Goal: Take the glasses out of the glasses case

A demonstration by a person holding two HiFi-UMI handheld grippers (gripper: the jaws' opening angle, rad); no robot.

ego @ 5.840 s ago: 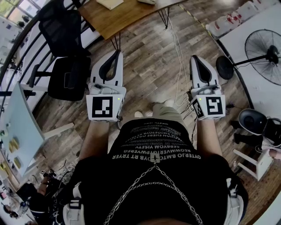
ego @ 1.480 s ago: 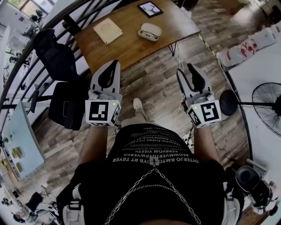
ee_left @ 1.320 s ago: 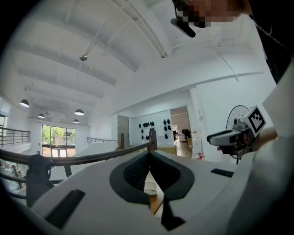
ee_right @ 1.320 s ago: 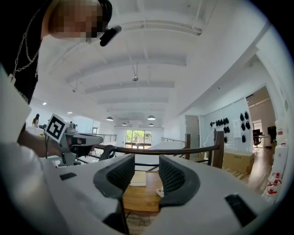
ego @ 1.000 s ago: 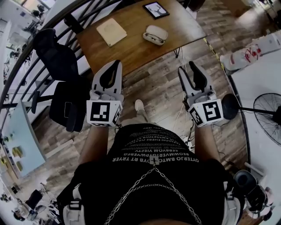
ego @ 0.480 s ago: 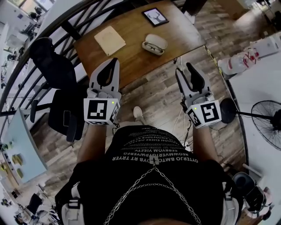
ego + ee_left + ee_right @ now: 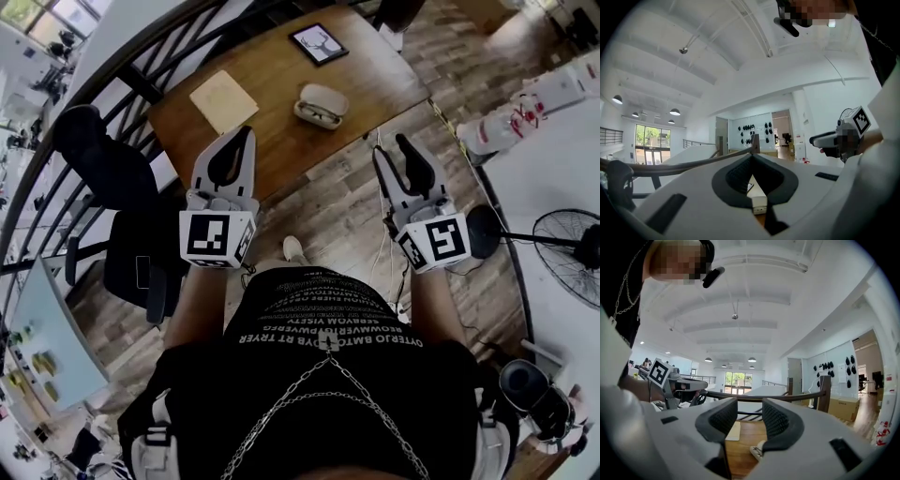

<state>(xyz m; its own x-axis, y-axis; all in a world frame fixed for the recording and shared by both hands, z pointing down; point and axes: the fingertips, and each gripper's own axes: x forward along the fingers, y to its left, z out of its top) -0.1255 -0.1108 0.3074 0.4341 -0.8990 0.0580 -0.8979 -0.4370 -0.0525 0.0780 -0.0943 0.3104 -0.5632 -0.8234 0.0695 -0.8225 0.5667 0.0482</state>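
Head view: I hold both grippers up on the near side of the wooden table (image 7: 375, 84). My left gripper (image 7: 246, 138) is clenched, tips meeting on nothing. My right gripper (image 7: 392, 152) is released, pads apart w/ nothing btwn them. The white glasses case (image 7: 322, 103) lies on the table, well apart from both grippers, w/ a beige pad (image 7: 223, 100) to its left and a framed pic (image 7: 319, 43) at the far edge. Right gripper view shows the case low thru the gap, farther off.
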